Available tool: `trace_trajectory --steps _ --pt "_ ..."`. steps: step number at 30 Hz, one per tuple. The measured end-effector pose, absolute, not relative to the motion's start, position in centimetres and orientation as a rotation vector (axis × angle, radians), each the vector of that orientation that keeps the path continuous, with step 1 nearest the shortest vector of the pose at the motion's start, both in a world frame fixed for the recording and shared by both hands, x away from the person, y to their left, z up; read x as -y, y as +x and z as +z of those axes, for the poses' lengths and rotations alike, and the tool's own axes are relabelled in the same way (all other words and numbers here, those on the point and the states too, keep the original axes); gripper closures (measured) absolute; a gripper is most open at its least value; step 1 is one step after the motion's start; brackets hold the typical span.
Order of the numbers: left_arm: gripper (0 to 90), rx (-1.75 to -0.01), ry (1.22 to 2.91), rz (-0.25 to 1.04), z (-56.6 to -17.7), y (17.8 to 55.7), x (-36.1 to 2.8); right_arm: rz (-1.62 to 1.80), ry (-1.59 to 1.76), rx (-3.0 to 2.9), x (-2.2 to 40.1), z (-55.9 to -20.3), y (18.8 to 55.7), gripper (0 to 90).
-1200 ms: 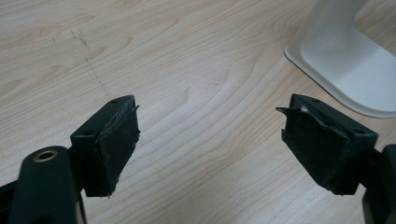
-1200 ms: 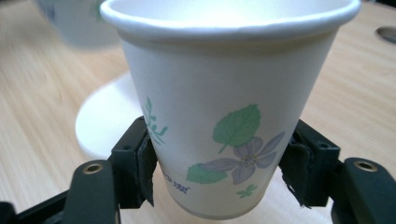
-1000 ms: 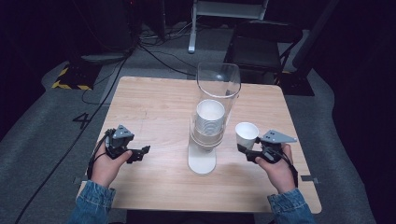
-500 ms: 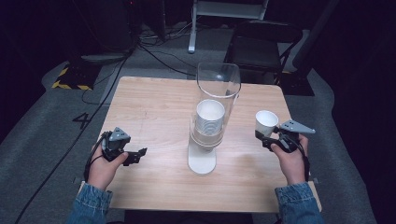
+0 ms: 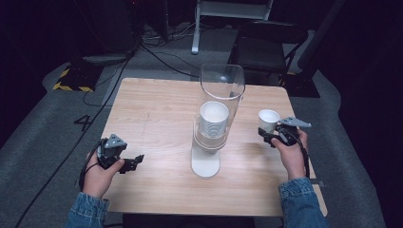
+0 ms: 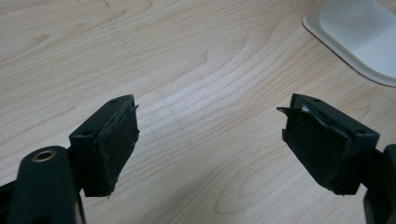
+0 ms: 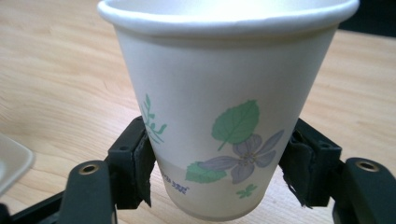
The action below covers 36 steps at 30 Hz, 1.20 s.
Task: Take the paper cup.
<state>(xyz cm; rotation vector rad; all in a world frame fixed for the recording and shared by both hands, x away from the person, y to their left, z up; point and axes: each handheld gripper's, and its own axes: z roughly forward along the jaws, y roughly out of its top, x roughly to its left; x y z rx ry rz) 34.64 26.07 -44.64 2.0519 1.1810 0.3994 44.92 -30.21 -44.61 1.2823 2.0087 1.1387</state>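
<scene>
Your right gripper point(image 7: 219, 186) pinched an upright paper cup point(image 7: 224, 102), jaws just easing; dispenser point(image 5: 216, 128) held stacked cups; left gripper point(image 6: 210, 140) spread.

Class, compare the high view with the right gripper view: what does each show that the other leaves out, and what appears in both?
The high view alone gives the clear cup dispenser with its cup stack, and the left gripper, open over bare wood. The right gripper view alone gives the cup's printed flower and leaves. Both give the paper cup upright between the jaws of the right gripper, which have just been opening, the wooden table and the dispenser's white base.
</scene>
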Motion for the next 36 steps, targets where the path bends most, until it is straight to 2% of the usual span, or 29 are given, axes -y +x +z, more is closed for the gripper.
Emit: trace_trajectory --steps 10,25,27,30,32,36 --pt "18.0 -1.199 2.045 0.405 -44.7 34.2 -26.5 1.077 1.325 -2.094 29.4 -47.7 46.4 33.5" --pt "17.9 -1.182 2.058 0.401 -44.7 34.4 -26.3 1.035 1.336 -2.128 29.3 -48.8 46.5 31.8" --pt "17.9 -1.181 2.058 0.402 -44.7 34.4 -26.3 1.024 1.343 -2.134 29.4 -48.8 46.4 29.5" --pt "17.9 -1.186 2.054 0.399 -44.7 34.4 -26.3 0.966 1.350 -2.119 29.4 -48.9 46.3 14.4" --pt "17.8 -1.179 2.058 0.397 -44.6 34.5 -26.3 0.978 1.343 -2.133 29.4 -48.9 46.1 18.8" --pt "17.8 -1.175 2.060 0.398 -44.6 34.6 -26.2 1.010 1.336 -2.112 29.5 -48.4 45.7 15.8"
